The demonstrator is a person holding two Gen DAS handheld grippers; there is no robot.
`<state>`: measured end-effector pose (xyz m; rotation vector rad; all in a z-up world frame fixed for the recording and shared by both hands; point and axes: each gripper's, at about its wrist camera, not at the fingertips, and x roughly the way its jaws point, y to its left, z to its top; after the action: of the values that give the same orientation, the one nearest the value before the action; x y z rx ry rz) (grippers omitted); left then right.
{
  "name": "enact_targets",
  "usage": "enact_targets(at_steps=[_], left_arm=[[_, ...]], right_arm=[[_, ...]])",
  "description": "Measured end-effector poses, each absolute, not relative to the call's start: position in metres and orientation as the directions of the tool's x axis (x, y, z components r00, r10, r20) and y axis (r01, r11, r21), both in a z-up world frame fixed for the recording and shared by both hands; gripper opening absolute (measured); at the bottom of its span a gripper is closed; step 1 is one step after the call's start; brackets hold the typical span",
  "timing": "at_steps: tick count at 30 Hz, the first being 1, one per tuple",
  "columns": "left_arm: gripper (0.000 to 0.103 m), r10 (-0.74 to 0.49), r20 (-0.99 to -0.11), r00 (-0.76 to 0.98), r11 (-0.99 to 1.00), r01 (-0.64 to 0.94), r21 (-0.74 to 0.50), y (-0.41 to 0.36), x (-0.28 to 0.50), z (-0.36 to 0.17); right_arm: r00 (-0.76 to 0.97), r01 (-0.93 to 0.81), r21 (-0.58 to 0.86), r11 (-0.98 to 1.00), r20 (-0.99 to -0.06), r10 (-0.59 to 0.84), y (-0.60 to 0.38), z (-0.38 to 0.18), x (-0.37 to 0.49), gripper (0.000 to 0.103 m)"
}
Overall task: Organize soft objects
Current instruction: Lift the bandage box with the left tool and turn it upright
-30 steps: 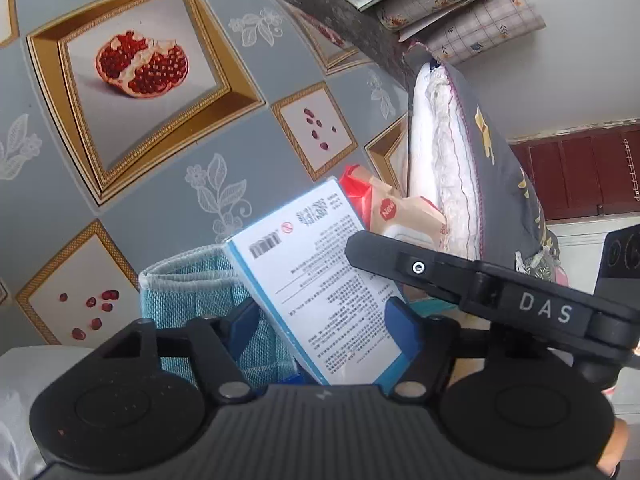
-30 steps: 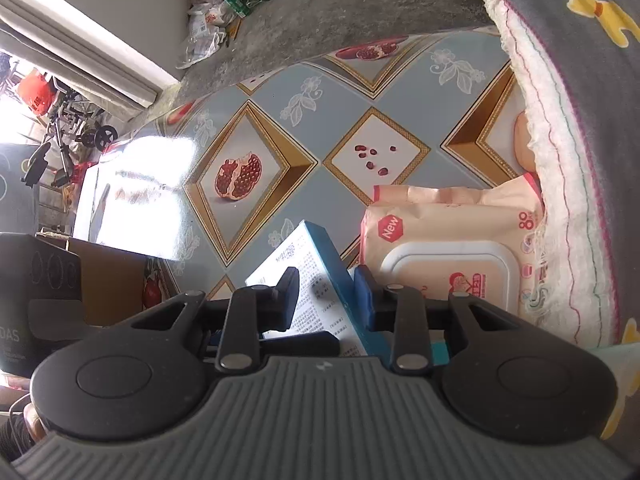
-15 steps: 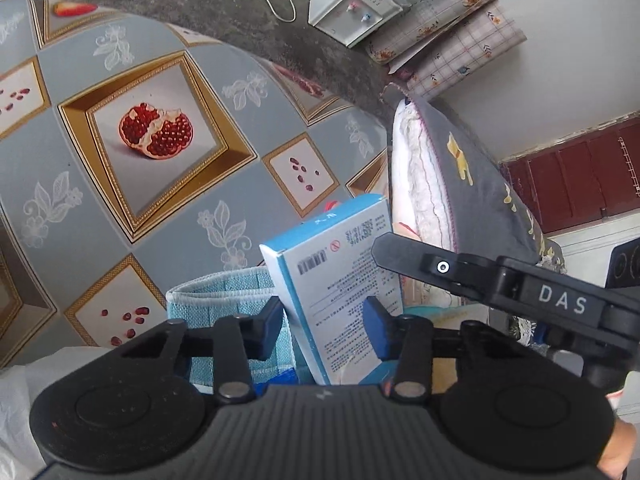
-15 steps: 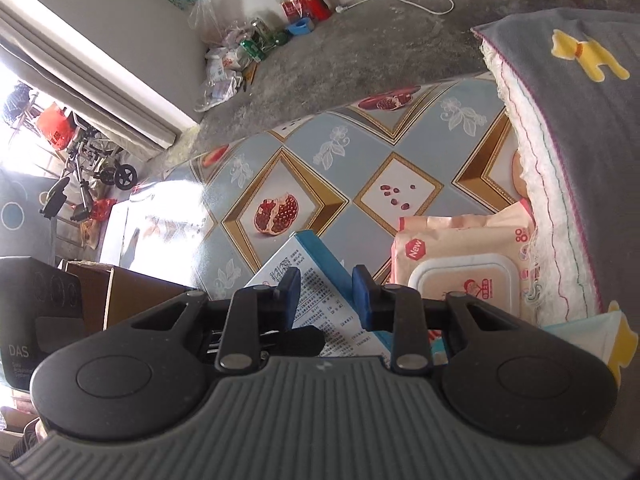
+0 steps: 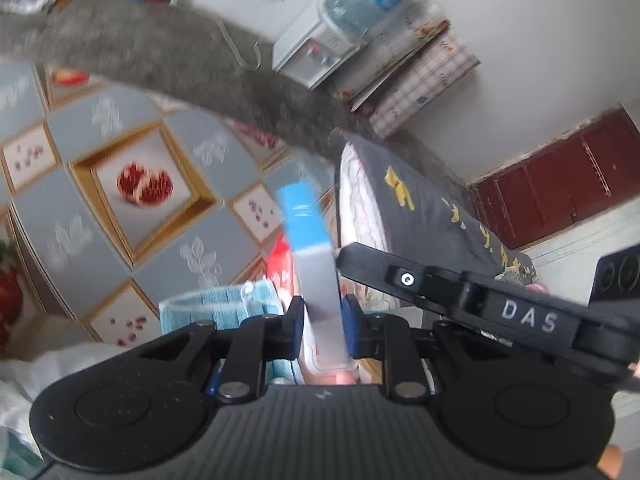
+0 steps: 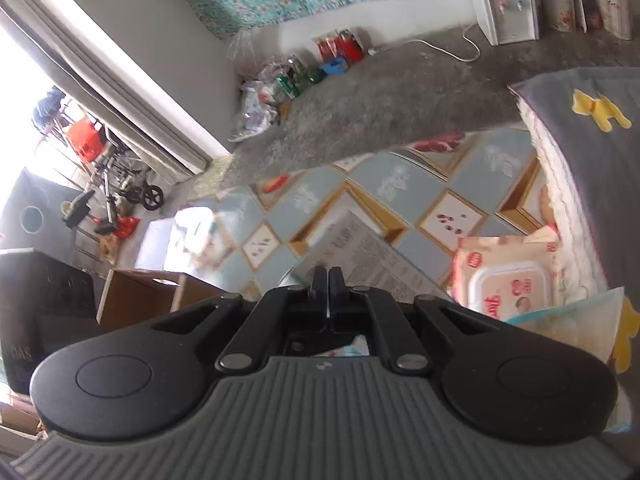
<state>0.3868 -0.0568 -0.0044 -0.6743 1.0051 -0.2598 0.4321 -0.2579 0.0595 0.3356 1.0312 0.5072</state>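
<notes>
My left gripper (image 5: 322,330) has just closed on the thin blue-and-white cardboard box (image 5: 316,276), edge-on; my right gripper (image 6: 328,294) just pinched together, empty, above the glossy pomegranate-print tabletop (image 6: 404,200).

A white water dispenser (image 6: 507,2) stands by the far wall on the grey floor (image 6: 380,108), its cord trailing across it. A brown cardboard box (image 6: 136,300) sits low at left, near a wheeled frame (image 6: 128,184) outside the doorway.
</notes>
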Motion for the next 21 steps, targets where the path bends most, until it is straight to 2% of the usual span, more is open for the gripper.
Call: enact_targets(at_steps=[4,10,12,15,17,21], left_arm=[[0.011,-0.501,-0.690,0.523,0.770,-0.095,-0.631,-0.048,0.372,0.002],[0.013,-0.469,-0.731,0.495,0.767,-0.181,-0.615,-0.026,0.363,-0.016],[0.022,-0.456,-0.746,0.485,0.766,-0.213,-0.607,-0.019,0.366,-0.024],[0.029,-0.430,-0.773,0.467,0.767,-0.262,-0.586,-0.009,0.375,-0.037],[0.031,-0.432,-0.786,0.442,0.759,-0.292,-0.582,-0.005,0.382,-0.049],[0.042,-0.463,-0.787,0.408,0.721,-0.342,-0.602,-0.004,0.397,-0.074]], right_arm=[[0.439,-0.242,0.498,0.833,-0.709,0.551,-0.255,0.077,0.418,0.001],[0.441,-0.192,0.495,0.847,-0.728,0.525,-0.269,0.067,0.407,0.003],[0.435,-0.169,0.486,0.857,-0.744,0.507,-0.273,0.058,0.410,0.006],[0.412,-0.142,0.476,0.868,-0.769,0.489,-0.277,0.039,0.420,0.011],[0.395,-0.134,0.462,0.877,-0.787,0.475,-0.276,0.024,0.433,0.018],[0.386,-0.161,0.425,0.891,-0.803,0.453,-0.269,0.001,0.468,0.032]])
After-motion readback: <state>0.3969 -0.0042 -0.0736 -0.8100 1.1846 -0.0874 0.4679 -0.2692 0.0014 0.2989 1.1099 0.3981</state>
